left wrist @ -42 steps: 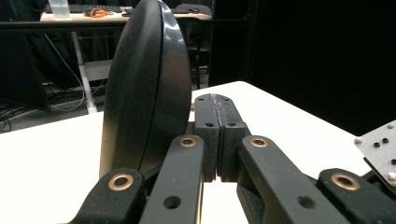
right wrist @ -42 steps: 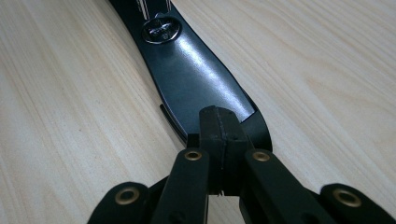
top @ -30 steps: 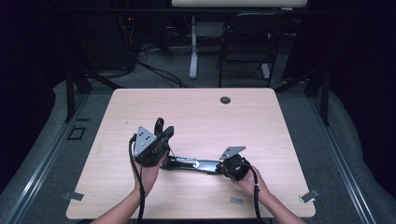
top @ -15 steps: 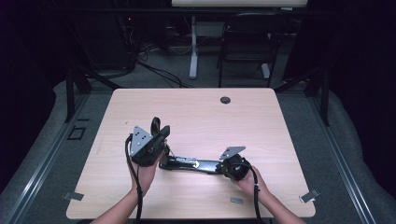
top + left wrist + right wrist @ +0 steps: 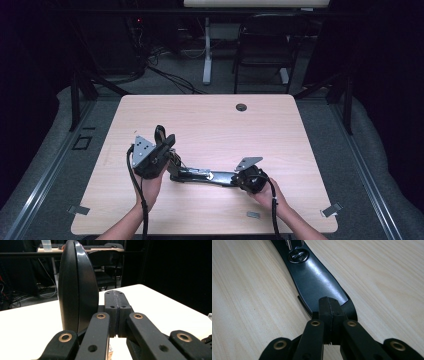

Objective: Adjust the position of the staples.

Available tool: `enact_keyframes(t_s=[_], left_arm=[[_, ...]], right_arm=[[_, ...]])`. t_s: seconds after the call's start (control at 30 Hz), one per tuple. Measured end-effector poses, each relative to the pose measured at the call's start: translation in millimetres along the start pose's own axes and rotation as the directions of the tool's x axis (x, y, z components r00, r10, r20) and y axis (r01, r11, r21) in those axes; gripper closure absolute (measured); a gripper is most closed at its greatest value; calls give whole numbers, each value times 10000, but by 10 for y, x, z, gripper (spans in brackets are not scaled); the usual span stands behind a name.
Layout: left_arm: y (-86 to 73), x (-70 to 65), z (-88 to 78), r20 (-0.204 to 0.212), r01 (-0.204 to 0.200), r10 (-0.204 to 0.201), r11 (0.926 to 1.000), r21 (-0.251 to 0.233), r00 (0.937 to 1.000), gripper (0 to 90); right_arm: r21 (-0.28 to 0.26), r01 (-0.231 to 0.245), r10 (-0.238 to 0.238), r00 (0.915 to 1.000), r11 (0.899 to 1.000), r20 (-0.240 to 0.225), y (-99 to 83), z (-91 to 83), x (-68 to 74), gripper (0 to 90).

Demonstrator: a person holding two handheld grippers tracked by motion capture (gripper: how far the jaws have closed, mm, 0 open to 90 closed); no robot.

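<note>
A black folding arm-like bracket (image 5: 202, 175) lies near the table's (image 5: 280, 130) front edge. The right claw (image 5: 239, 179), jaws pressed together, bears on its flat glossy end, apparently pinning it down. The left claw (image 5: 167, 145), jaws closed on nothing, stands just beside the bracket's upright oval paddle (image 5: 77, 287), likely steadying it. A grommet hole (image 5: 241, 107) sits near the back edge, well apart; nothing obstructs.

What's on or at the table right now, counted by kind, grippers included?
Grippers: 2 (left gripper, right gripper, both shut)
Long black tool: 1
Small grey piece: 1
Grey corner tabs: 2 (left tab, right tab)
Total: 6
</note>
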State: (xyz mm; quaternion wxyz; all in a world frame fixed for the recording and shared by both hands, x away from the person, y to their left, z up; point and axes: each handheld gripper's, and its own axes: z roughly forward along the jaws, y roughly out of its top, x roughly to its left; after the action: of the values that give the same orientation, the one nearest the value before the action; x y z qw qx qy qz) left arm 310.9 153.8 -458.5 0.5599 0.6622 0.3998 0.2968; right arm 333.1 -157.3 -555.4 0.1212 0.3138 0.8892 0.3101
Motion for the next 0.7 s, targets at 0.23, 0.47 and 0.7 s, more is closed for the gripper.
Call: enact_keyframes(t_s=[0.23, 0.47, 0.7], left_arm=[[0, 12, -4, -82, 19, -19, 10000, 9, 10000, 900], [-1, 30, -21, -156, 46, -44, 10000, 80, 9999, 900], [-18, 91, -72, -313, 189, -186, 9997, 119, 9993, 900]], right_arm=[[5, 12, -12, 10000, 10000, 5, 1, 0, 1, 900], [31, 51, -51, 10000, 10000, -7, 2, -1, 1, 900], [-30, 13, -13, 10000, 10000, -5, -1, 2, 1, 900]])
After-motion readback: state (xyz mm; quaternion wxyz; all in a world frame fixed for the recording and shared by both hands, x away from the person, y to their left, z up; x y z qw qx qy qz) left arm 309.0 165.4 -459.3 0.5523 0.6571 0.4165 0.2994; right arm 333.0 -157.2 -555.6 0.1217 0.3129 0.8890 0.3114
